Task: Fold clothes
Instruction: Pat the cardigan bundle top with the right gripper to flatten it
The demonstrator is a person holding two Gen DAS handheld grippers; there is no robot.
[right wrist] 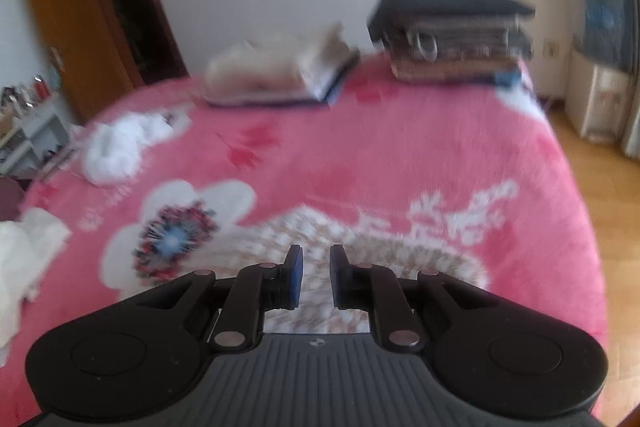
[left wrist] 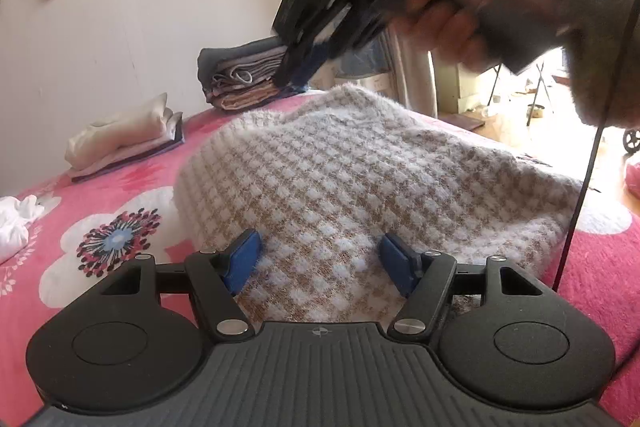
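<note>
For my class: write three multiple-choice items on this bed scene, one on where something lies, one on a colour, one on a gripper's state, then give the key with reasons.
1. Where is the tall stack of folded clothes?
A. at the far end of the bed
B. on the floor
C. in the wardrobe

2. What colours is the checked sweater?
A. black and red
B. beige and white
C. green and yellow

3. How do the jaws of the left hand-held gripper stand?
A. shut on the sweater
B. shut on nothing
C. open over the sweater

Key: A, the stack sits on the pink blanket near the wall; B, its checks are beige and white; C, the blue pads are wide apart with the knit between them.
</note>
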